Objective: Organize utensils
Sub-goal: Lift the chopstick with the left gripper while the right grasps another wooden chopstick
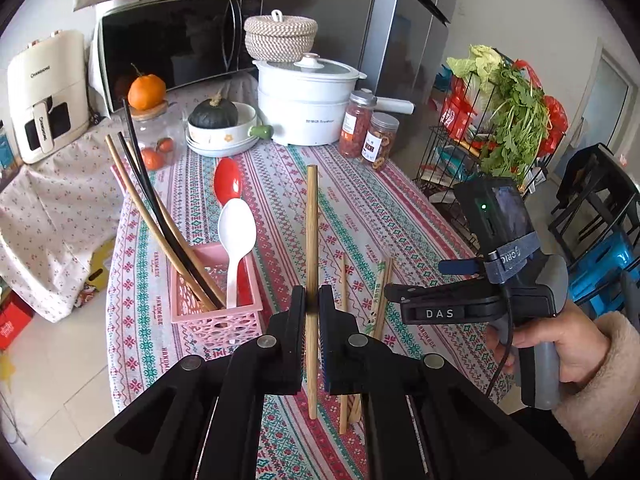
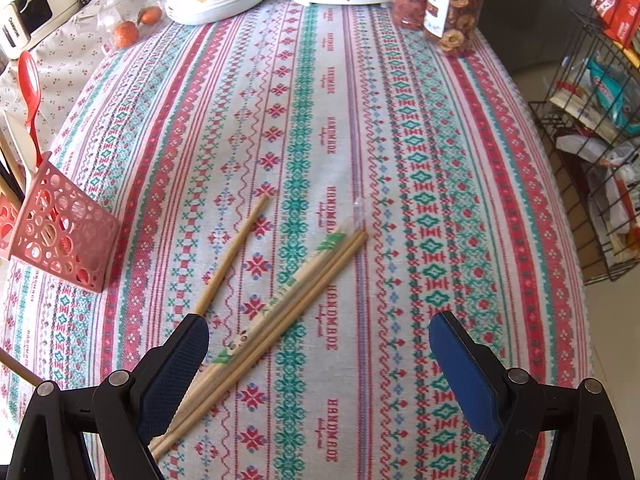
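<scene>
Progress: the task is looking partly done. The pink basket [image 1: 216, 300], sitting near the left edge of the table [image 2: 500, 168], is already holding a white spoon [image 1: 237, 236], a red spoon [image 1: 227, 184], dark chopsticks [image 1: 160, 216] and a tan one.
Left to do: a single chopstick [image 2: 232, 256] and a paper-wrapped pair [image 2: 280, 312] with loose sticks beside it are lying on the cloth toward the near edge, well apart from the basket.
Left gripper [image 1: 312, 304]: its jaws are pressing together on a wooden chopstick [image 1: 312, 240], pinching it about midway along so it is standing nearly upright above the cloth, just right of the basket.
Right gripper [image 2: 318, 364]: its jaws are standing wide apart, holding nothing and hovering over the lying chopsticks; the left finger is sitting over the near ends of the bundle, though contact cannot be told.
Judgement: the held chopstick is probably heading for the basket next; the remaining sticks are waiting.
</scene>
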`<move>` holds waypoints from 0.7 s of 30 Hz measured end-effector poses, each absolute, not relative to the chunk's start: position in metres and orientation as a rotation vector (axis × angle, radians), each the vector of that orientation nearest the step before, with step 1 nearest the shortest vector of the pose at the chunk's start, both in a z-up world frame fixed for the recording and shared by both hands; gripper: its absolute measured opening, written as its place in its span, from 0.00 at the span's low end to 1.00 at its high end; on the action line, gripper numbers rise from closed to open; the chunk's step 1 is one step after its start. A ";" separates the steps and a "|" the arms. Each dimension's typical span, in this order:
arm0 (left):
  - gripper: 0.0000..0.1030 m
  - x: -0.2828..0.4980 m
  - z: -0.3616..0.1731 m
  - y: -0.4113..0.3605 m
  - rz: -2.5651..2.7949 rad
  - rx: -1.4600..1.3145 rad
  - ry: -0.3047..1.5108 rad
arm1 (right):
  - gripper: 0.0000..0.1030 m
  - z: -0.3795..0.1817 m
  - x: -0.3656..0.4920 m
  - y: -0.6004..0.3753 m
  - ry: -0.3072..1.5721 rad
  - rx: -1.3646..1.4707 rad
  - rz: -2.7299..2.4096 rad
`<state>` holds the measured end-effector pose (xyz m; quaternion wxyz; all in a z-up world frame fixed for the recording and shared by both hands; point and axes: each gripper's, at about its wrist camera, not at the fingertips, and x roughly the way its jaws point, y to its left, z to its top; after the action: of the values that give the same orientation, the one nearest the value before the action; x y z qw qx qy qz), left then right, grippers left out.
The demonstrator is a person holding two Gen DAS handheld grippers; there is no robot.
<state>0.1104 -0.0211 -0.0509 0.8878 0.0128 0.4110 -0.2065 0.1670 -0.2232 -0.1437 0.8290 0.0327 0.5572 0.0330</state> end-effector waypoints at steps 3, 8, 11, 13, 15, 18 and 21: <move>0.06 0.106 -0.047 -0.011 -0.429 0.018 0.846 | 0.87 -0.150 0.174 -0.211 1.184 0.108 0.104; 0.06 0.102 -0.043 0.001 -0.428 0.003 0.837 | 0.73 -0.159 0.189 -0.188 1.178 0.131 0.153; 0.06 0.100 -0.042 0.007 -0.426 -0.005 0.833 | 0.61 -0.168 0.196 -0.175 1.199 0.126 0.164; 0.06 0.099 -0.041 0.010 -0.423 -0.007 0.832 | 0.53 -0.176 0.201 -0.168 1.219 0.101 0.149; 0.06 0.098 -0.042 0.013 -0.420 -0.009 0.834 | 0.47 -0.183 0.205 -0.164 1.234 0.072 0.122; 0.06 0.098 -0.044 0.019 -0.414 -0.012 0.842 | 0.45 -0.195 0.208 -0.162 1.280 0.055 0.092; 0.06 0.099 -0.047 0.024 -0.407 -0.015 0.849 | 0.45 -0.195 0.210 -0.156 1.280 0.022 0.068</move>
<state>0.0989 0.0236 -0.0465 0.8911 -0.0074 0.4091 -0.1961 0.2097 -0.1563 -0.1947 0.8014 0.0103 0.5972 0.0318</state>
